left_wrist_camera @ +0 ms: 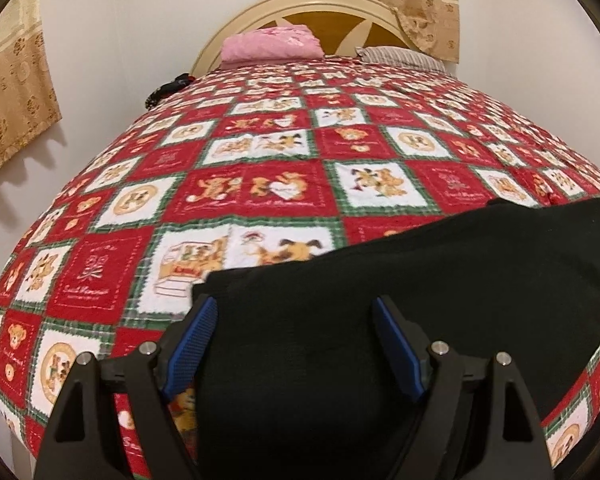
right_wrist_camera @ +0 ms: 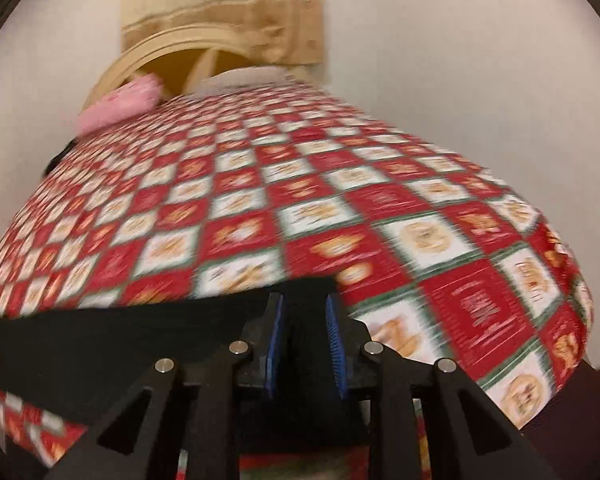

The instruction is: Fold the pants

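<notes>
The black pants (left_wrist_camera: 420, 280) lie on the red, white and green patchwork bedspread (left_wrist_camera: 260, 152) near the foot of the bed. My left gripper (left_wrist_camera: 294, 314) is open, its blue-padded jaws wide apart over the pants' left end, holding nothing. In the blurred right wrist view the pants (right_wrist_camera: 100, 344) stretch to the left as a dark band. My right gripper (right_wrist_camera: 305, 312) has its jaws close together on the pants' right corner, with black cloth pinched between the blue pads (right_wrist_camera: 276, 332).
A pink pillow (left_wrist_camera: 272, 44) and a striped pillow (left_wrist_camera: 400, 56) lie against the cream headboard (left_wrist_camera: 236, 16). Beige patterned curtains (left_wrist_camera: 16, 80) hang on the white walls. A dark item (left_wrist_camera: 168, 88) lies at the bed's far left edge.
</notes>
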`<state>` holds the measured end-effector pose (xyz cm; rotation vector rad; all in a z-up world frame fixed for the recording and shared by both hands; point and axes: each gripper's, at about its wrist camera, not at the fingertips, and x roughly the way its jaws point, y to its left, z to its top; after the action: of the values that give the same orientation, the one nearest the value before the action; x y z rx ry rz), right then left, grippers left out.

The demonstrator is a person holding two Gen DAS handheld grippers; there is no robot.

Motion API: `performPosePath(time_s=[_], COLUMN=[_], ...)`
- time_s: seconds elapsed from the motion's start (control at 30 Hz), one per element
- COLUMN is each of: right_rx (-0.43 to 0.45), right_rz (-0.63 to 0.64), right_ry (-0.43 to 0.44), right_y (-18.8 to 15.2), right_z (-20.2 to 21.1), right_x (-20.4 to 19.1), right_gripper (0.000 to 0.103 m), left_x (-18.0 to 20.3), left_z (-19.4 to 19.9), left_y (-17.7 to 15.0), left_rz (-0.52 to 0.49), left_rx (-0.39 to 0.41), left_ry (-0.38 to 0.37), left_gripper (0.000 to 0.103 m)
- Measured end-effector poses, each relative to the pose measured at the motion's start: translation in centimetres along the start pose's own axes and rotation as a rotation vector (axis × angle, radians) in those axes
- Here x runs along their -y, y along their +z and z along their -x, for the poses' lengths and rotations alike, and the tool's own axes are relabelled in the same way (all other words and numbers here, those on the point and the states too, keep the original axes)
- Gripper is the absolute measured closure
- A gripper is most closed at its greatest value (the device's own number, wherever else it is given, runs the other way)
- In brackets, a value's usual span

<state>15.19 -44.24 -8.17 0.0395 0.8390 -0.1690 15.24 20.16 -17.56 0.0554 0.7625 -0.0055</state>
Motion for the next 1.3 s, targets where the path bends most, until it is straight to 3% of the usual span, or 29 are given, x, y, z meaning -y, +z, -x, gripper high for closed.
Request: performPosePath(time_s=[0.07, 0.17, 0.3, 0.43, 0.53, 0.63, 0.77, 0.87, 0.97, 1.07, 1.3], right_rx=[-0.053, -0.023, 0.014, 0.019, -0.018, -0.082, -0.123, -0.164, -0.237, -0.313, -0.437], right_rz=[0.053, 0.138, 0.251, 0.370, 0.416, 0.381, 0.333, 0.308, 0.292, 0.324, 0.333], right_ry=[-0.018, -0.053, 0.030, 0.118, 0.233, 0.461, 0.662, 0.751, 0.796, 0.788, 0.800], right_y=[-1.3, -2.0, -2.4, -3.1, -3.6, -2.6, 0.1, 1.7, 2.2, 1.3, -1.4], right_z=[-0.7, -0.2, 0.8, 0.9, -0.2, -1.6, -3.7, -5.7, -8.1, -10.2, -13.2], right_x=[-1.5, -4.2, -9.0, -14.6, -19.2, -23.9, -31.9, -38.3, -43.4, -47.6, -50.9], right_gripper=[0.072, 0.072, 0.069, 0.064, 0.064, 0.064, 0.064, 0.064, 0.064, 0.064, 0.064], left_x=[-0.7, -1.9, -3.7, -4.0, -3.6, -3.5, -3.3, -3.6, -3.9, -3.8, -3.7], left_z=[0.5, 1.0, 0.0, -2.0, -1.9, -1.9, -1.9, -2.0, -1.9, -1.8, -2.2], left_y=[0.3, 1.0, 1.6, 0.9, 0.5, 0.5, 0.3, 0.0, -0.2, -0.3, -0.1], left_rz=[0.024, 0.056, 0.081, 0.095, 0.083, 0.096, 0.090, 0.100, 0.113, 0.115, 0.114], left_rx=[0.025, 0.051, 0.019, -0.083, -0.082, -0.090, -0.095, -0.075, -0.058, -0.046, -0.054], left_ry=[0.013, 0.022, 0.037, -0.057, -0.083, -0.099, -0.060, -0.066, -0.076, -0.060, -0.051], left_gripper=[0.021, 0.021, 0.020, 0.020, 0.023, 0.025, 0.022, 0.021, 0.021, 0.020, 0.016])
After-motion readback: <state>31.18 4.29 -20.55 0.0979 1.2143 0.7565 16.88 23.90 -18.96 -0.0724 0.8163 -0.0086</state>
